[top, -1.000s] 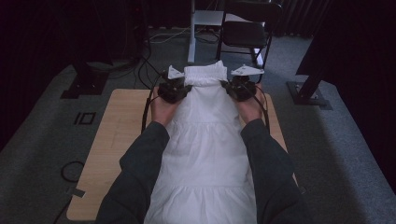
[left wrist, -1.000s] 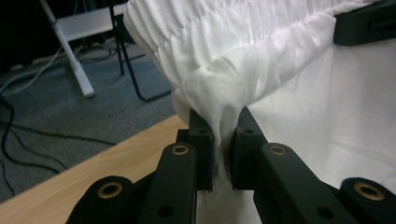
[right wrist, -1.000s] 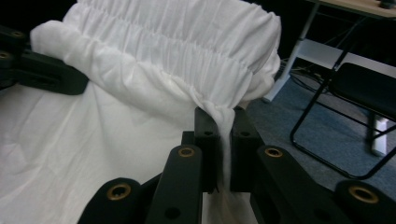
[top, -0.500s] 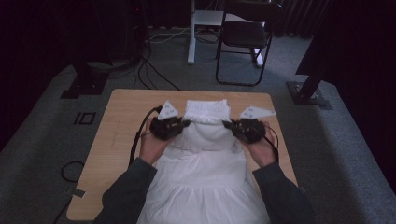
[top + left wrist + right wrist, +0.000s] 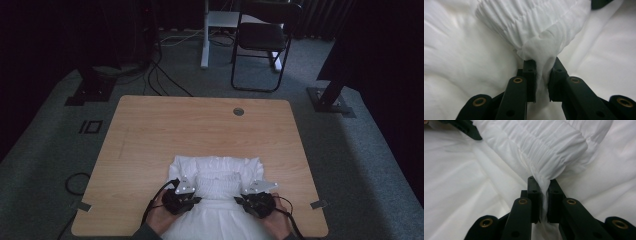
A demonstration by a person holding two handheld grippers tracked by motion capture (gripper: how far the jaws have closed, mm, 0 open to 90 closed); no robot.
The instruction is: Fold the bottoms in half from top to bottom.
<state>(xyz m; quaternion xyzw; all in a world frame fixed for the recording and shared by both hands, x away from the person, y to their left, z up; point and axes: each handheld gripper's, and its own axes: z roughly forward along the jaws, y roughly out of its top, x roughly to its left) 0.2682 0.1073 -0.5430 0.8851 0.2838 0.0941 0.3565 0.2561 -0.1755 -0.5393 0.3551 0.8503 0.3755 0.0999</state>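
A white garment point(image 5: 217, 170) with a gathered, smocked band lies on the near part of the wooden table point(image 5: 200, 125). My left gripper point(image 5: 197, 200) sits at its left side near the table's front edge, shut on a bunch of the smocked cloth point(image 5: 534, 27), which is pinched between the jaws of the left gripper point(image 5: 542, 72). My right gripper point(image 5: 239, 201) is at the garment's right side. In the right gripper view, the right gripper point(image 5: 544, 186) is shut on the end of the smocked band point(image 5: 554, 150). Both point inward toward each other.
The far half of the table is bare wood with a round cable hole point(image 5: 238, 111). Beyond it stand a black chair point(image 5: 262, 40) and a white post point(image 5: 205, 35). Black stand bases point(image 5: 90, 90) point(image 5: 330, 97) and cables point(image 5: 75, 182) lie on the grey carpet.
Both hands have come back from the table's far side to its front edge and lower, drawing the garment's held part toward the person. The far half of the table is now uncovered.
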